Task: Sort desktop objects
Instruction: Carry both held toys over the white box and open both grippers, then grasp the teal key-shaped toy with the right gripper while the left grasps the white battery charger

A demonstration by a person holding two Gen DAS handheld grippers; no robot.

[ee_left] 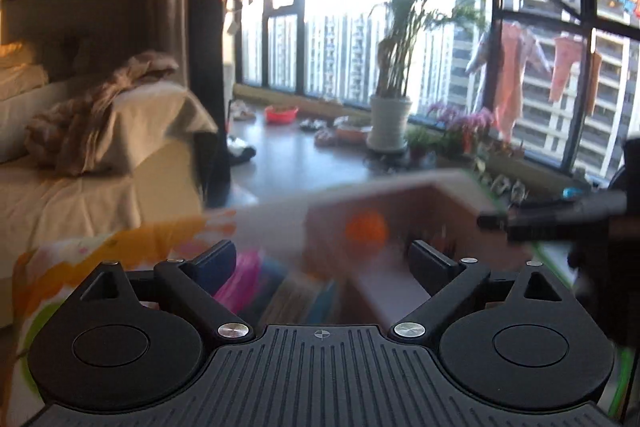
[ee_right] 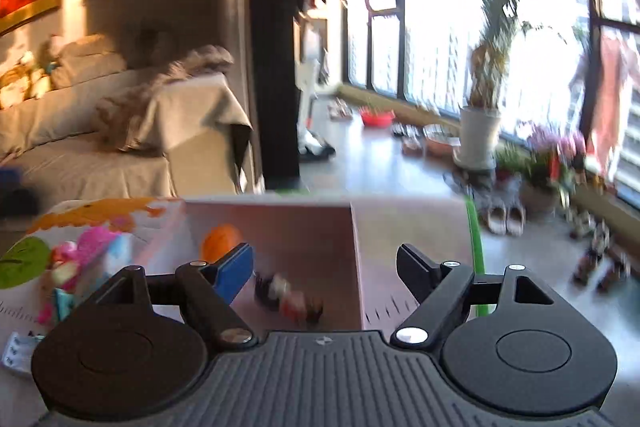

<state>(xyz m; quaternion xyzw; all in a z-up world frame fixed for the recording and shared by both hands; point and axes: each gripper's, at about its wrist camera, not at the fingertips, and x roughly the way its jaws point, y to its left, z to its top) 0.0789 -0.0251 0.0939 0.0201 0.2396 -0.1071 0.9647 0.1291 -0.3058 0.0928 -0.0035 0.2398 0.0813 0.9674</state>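
Note:
A pink open box [ee_right: 280, 223] stands on the patterned tabletop, with an orange ball [ee_right: 221, 241] at its far left corner and a blurred dark, white and red object [ee_right: 290, 297] on its floor. My right gripper [ee_right: 326, 265] hovers over the box, open, with nothing between its fingers. In the left wrist view the same box [ee_left: 400, 199] and orange ball [ee_left: 366, 231] are blurred. My left gripper [ee_left: 322, 257] is open and empty above the box's near side. Pink and blue items [ee_right: 86, 255] lie left of the box.
The other gripper's dark body [ee_left: 560, 217] reaches in from the right of the left wrist view. A small white and blue piece [ee_right: 18, 353] lies at the table's near left. Beyond the table are a covered sofa [ee_right: 100, 147], a potted plant [ee_right: 478, 137] and windows.

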